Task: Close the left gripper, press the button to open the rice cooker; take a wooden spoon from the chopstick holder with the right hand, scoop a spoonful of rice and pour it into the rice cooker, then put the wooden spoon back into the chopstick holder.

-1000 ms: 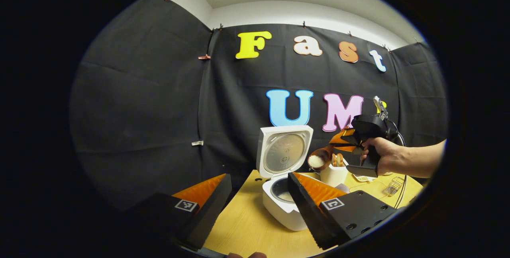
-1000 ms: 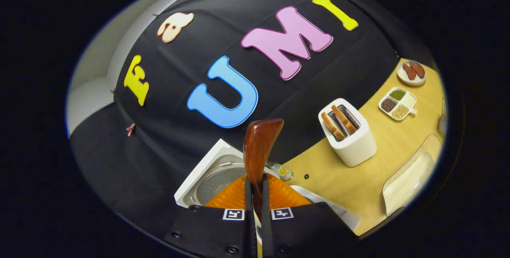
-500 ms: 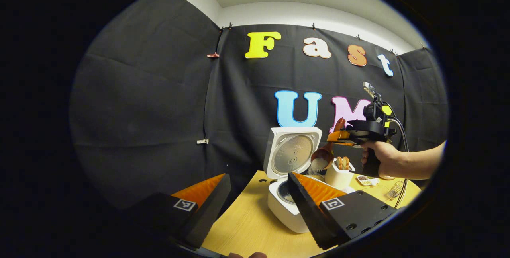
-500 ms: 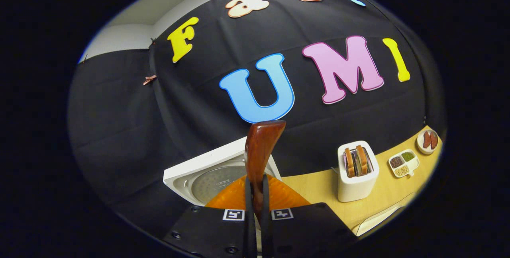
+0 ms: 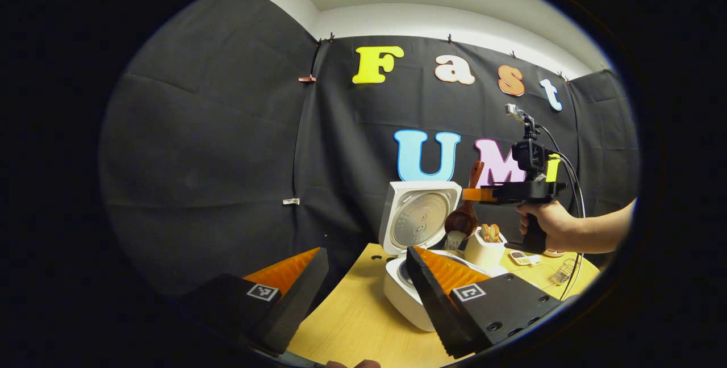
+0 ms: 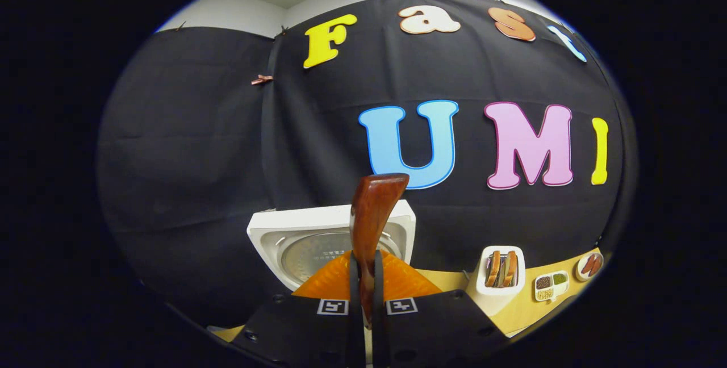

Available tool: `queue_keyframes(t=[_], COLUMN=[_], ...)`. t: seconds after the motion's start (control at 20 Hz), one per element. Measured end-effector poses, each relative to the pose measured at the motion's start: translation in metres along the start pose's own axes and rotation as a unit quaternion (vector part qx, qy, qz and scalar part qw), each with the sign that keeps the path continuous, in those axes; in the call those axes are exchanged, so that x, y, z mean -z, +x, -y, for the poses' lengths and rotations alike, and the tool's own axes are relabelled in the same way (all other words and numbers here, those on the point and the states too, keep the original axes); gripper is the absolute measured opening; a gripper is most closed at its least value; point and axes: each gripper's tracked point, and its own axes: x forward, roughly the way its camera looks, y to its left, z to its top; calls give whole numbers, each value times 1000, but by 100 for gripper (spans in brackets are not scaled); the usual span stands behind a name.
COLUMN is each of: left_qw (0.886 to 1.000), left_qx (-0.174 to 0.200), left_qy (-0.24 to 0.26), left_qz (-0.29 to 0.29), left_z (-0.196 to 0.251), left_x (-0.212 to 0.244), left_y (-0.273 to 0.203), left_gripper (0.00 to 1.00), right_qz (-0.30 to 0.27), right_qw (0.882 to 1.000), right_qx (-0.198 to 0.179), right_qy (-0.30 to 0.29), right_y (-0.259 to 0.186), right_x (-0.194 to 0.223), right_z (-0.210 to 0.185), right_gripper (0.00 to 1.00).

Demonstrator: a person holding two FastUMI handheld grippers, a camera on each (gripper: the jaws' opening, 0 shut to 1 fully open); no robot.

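You are mid-pour: your right gripper point(image 5: 474, 194) fingers clamp the spoon point(image 6: 370, 226) handle, bowl tipped down, rice point(image 5: 453, 239) falling into the open cooker point(image 5: 410, 294) on the tabletop point(image 5: 355, 328). Your left gripper point(image 5: 363, 288) hangs open, holding nothing. Next, return the spoon to its holder, which I cannot make out. The left finger hides the pot.

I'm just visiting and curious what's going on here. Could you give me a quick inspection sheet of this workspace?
Surface: wooden table.
Job's things: rice cooker, lid up; spoon tipped over it, rice pouring.
Clutter: toaster with bread; divided dish; small plate.
Grippers: right gripper shut on spoon, held by a hand; left gripper open, holding nothing.
Cables: cable on the right gripper.
Surroundings: black cloth wall.
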Motion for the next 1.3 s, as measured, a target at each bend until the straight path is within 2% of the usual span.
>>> queue_keyframes(t=[0.1, 0.25, 0.5, 0.7, 0.75, 0.8, 0.9, 1.05, 1.15, 1.3], left_qw=[1000, 1000, 1000, 1000, 1000, 1000, 1000, 1000, 1000, 999], left_qx=[-2, -2, 0, 8, 10, 11, 12, 18, 24, 22], left_qy=[-4, -7, 13, 15, 13, 11, 10, 6, 10, 27], left_qz=[-3, -6, -1, 0, 1, 1, 1, 5, 9, 17], left_z=[-5, -6, -11, -9, -8, -8, -7, -1, 8, 19], left_x=[3, 7, 5, 9, 9, 11, 13, 13, 10, -1], left_y=[-3, -4, -4, -1, -1, -1, 1, 2, 1, -3], left_gripper=[95, 95, 95, 95, 96, 95, 96, 95, 95, 95], right_qz=[2, 11, 24, 21, 17, 13, -1, -37, -53, -54], right_qw=[1000, 995, 969, 952, 951, 955, 970, 993, 998, 997], right_qx=[-3, -10, -22, -34, -37, -41, -35, -22, -13, -11], right_qy=[-28, -102, -245, -304, -306, -294, -240, -111, -38, 50], right_y=[-1, -2, -7, -9, -11, -11, -12, -11, -12, -20], right_x=[1, 0, 6, 17, 20, 23, 23, 30, 33, 28], right_z=[-8, -21, -42, -55, -56, -57, -48, -29, -15, 1], right_gripper=[9, 9, 10, 10, 10, 10, 10, 10, 10, 10])
